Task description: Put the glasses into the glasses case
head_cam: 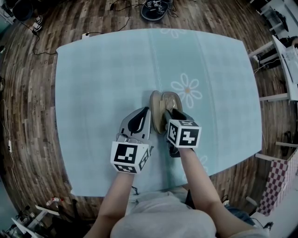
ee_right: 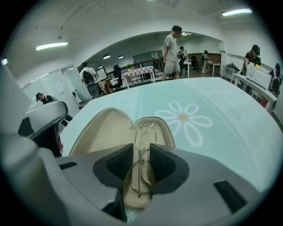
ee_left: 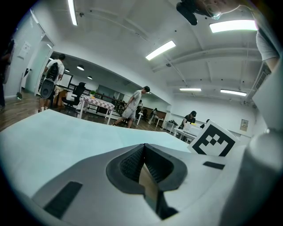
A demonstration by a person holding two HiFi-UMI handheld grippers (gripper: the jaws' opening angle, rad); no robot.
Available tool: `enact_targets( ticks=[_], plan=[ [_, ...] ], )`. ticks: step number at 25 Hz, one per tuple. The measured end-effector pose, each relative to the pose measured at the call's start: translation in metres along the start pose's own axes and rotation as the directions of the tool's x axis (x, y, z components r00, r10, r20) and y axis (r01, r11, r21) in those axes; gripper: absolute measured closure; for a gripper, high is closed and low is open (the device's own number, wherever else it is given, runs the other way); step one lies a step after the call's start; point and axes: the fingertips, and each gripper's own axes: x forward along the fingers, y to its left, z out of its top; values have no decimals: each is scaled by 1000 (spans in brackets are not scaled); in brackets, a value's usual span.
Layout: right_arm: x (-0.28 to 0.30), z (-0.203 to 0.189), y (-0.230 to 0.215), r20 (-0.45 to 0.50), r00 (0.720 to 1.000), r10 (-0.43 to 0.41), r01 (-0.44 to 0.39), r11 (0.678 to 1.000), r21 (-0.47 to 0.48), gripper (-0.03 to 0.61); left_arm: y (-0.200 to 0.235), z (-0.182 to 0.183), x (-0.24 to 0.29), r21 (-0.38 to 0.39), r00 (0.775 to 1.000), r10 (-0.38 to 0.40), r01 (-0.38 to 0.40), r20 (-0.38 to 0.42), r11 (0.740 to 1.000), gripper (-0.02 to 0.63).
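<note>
The beige glasses case [head_cam: 159, 103] lies open in the middle of the table, hinge running away from me. In the right gripper view its lid [ee_right: 102, 132] stands to the left and the thin gold-wire glasses [ee_right: 140, 175] lie folded lengthwise in the tray [ee_right: 162, 132]. My right gripper [ee_right: 141, 161] points down over the tray with the glasses between its pads, which stand apart and do not press on the frame. My left gripper [ee_left: 143, 161] is shut on a thin beige edge of the case [ee_left: 148, 184], at the lid side [head_cam: 153, 109] in the head view.
A light blue tablecloth [head_cam: 93, 69] with white daisy prints [head_cam: 187, 91] covers the table. Wooden floor surrounds it, with cables and gear at the far side [head_cam: 156, 9]. Several people and desks show in the room beyond [ee_right: 171, 46].
</note>
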Motion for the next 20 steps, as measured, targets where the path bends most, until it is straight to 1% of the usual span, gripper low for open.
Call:
enact_targets(
  ticks=[4,10,16,19,20],
  plan=[
    [-8,4,2,26,1000,0,0,1000,-12,453,-2,2,-3,5,1000,2,-2,3,1000,604],
    [-21,11,5,71,997,21,-19,999,-28,456,-11,4,-6,21,1000,-3,3,3,1000,604],
    [-37,15,6,120,991,64,-63,998,-17,459,-23,8,-12,45,1000,-4,4,13,999,604],
    [-46,20,6,154,985,74,-72,997,-20,482,-26,12,-15,57,1000,-1,0,22,998,604],
    [-50,21,6,166,983,73,-70,997,-24,509,-27,13,-17,62,1000,-1,-1,26,998,604]
  ],
)
